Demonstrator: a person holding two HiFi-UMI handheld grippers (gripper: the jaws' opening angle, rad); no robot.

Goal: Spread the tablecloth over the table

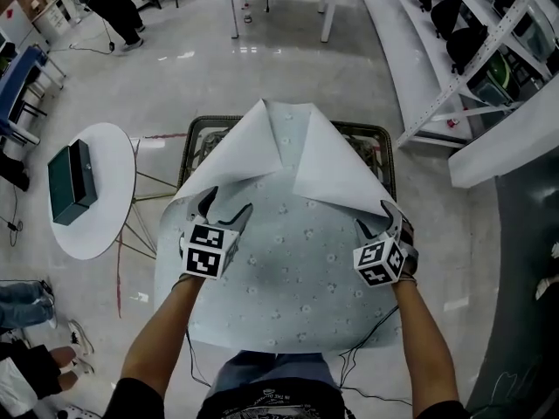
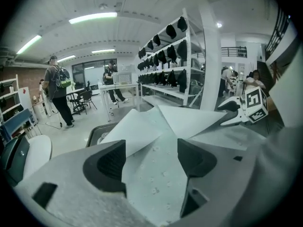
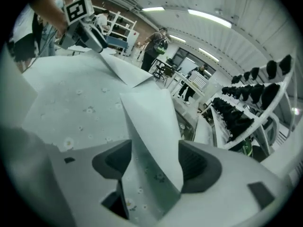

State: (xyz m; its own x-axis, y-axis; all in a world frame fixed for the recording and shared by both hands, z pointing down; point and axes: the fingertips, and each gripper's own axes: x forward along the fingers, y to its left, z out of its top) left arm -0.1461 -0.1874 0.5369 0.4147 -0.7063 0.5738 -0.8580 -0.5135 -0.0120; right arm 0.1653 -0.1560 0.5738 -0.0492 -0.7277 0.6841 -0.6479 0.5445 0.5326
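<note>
left gripper (image 1: 224,208) hovers with its jaws wide apart over the left side of the tablecloth (image 1: 297,269), the printed fabric lying under the gap and neither pad (image 2: 110,164) pressing on it. right gripper (image 1: 380,219) stands just as wide at the cloth's right edge, where a raised fold of the cloth (image 3: 151,126) runs up between its jaws, loose rather than pinched. each gripper is carried on a bare forearm reaching in from the near side.

the pale, flower-dotted tablecloth covers most of the counter (image 1: 377,133), its near edge hanging down toward the person. its two far corners are turned back toward the near side, showing a plain white underside (image 1: 244,151), and they meet in a peak at the far middle, leaving the counter's dark rim and patterned top bare at the far end.

to the left stands a small round white side counter (image 1: 109,151) with a dark green box (image 1: 70,182) on it. shelving (image 1: 454,24) loaded with dark items lines the right side.
</note>
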